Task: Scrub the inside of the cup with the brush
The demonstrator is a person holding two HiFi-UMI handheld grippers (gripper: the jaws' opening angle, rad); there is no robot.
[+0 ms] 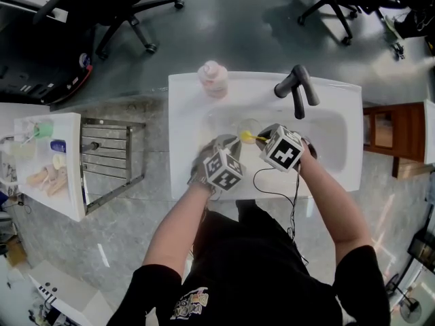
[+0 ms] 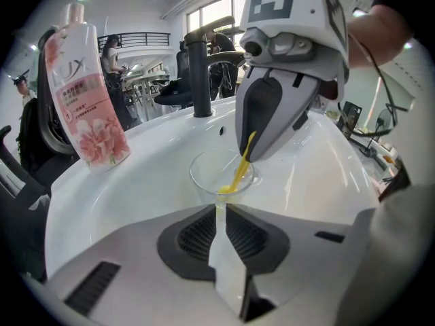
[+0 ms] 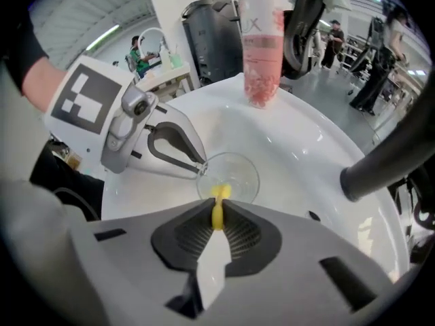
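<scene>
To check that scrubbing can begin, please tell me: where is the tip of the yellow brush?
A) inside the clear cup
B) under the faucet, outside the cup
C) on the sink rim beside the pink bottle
A: the right tongs grip the yellow brush, and its tip reaches down inside the clear cup, which the left tongs pinch at the rim.

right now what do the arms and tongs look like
The left tongs and right tongs: pale grey plastic shells, dark ribbed pads, each bearing a white cube with black square markers. A thin black cable hangs from the right one. The sleeves are short and black.
</scene>
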